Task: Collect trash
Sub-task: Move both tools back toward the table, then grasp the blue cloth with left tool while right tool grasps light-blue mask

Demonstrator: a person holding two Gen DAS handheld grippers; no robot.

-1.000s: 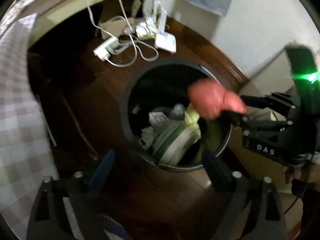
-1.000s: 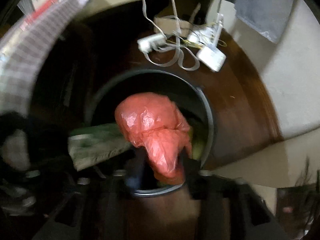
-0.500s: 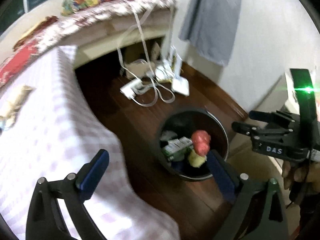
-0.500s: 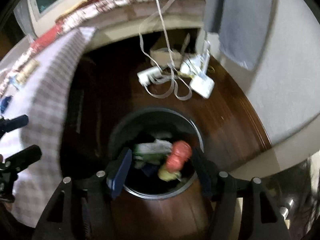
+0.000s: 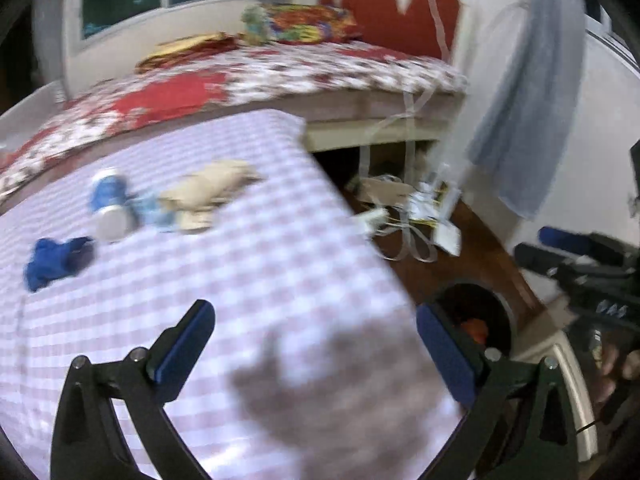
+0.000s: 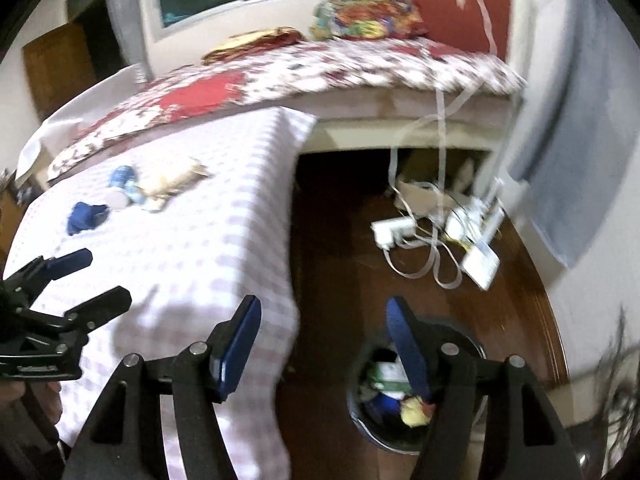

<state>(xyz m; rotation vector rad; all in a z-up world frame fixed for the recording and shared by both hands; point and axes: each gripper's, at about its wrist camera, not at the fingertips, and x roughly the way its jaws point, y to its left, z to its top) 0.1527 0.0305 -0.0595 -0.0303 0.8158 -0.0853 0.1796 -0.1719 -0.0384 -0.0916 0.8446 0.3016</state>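
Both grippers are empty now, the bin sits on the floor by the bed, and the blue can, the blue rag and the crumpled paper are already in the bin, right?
Not quite. The blue can, blue rag and crumpled paper lie on the checked cover, as the left wrist view shows. The rest holds: left gripper and right gripper empty, bin on the floor.

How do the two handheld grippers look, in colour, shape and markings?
Both are alike: black angular plastic frames with triangular cut-outs and silver bolt heads at the pivots. Each of the fingers carries a flat blue pad on its inner side. Seen from the other camera, the right gripper shows small pale lettering on its black body, too blurred to read; the left gripper has a similar mark.
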